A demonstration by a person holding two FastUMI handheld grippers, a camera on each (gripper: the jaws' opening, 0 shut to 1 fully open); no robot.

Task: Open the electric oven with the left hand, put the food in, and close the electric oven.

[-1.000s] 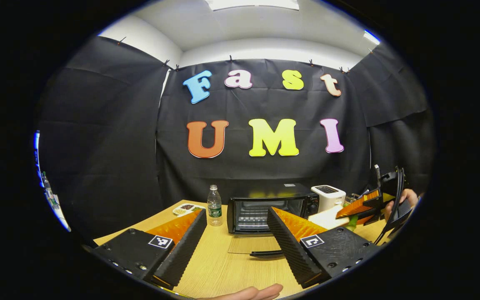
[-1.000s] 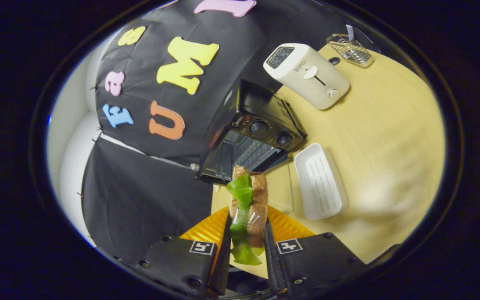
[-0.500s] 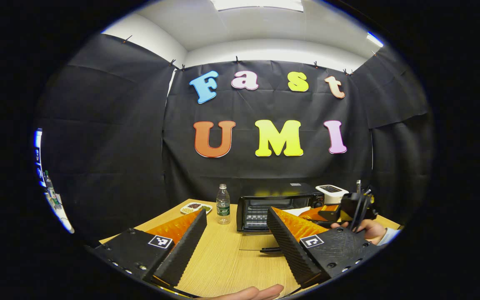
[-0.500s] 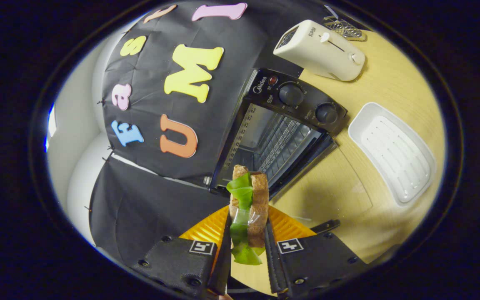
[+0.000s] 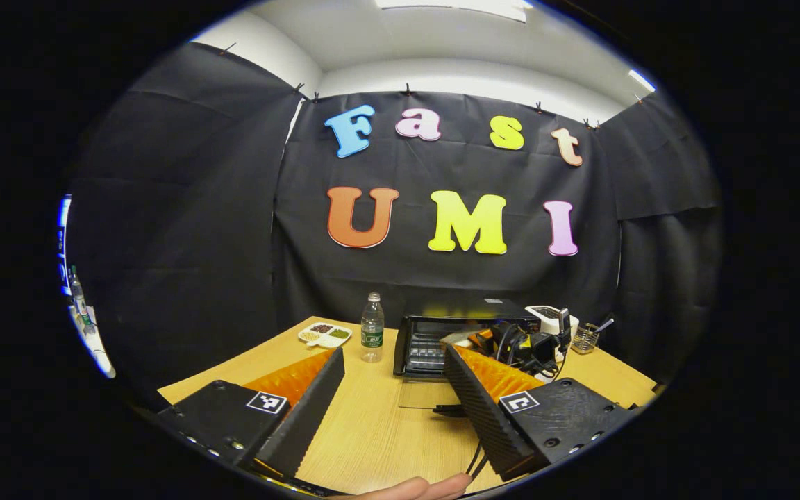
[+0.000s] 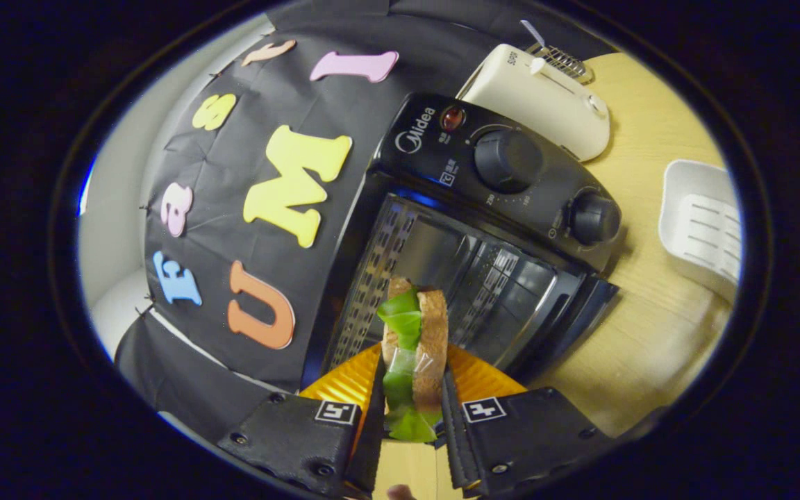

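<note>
The black electric oven (image 5: pixel 435 332) stands at the table's far side with its glass door (image 5: pixel 428 397) folded down flat. My left gripper (image 5: pixel 393 354) hangs open in front of it, nothing between its fingers. In the left gripper view my right gripper (image 5: pixel 514 346) reaches in at the oven's right front. The right gripper view has the oven (image 6: pixel 504 173) close up, tilted, its rack and cavity (image 6: pixel 462 278) open. My right gripper (image 6: pixel 412 366) is shut on a sandwich (image 6: pixel 415 340) of brown bread and green lettuce, held on edge just before the cavity's mouth.
A cream toaster (image 6: pixel 546 97) sits right of the oven, a wire holder (image 6: pixel 567 61) behind it and a white ribbed tray (image 6: pixel 702 222) nearer. Left of the oven are a water bottle (image 5: pixel 372 337) and a snack dish (image 5: pixel 325 335). A fingertip (image 5: pixel 414 488) shows at the bottom.
My right gripper has carried the sandwich from beside the white tray to right in front of the open oven cavity. The left gripper stays open and has barely shifted.
</note>
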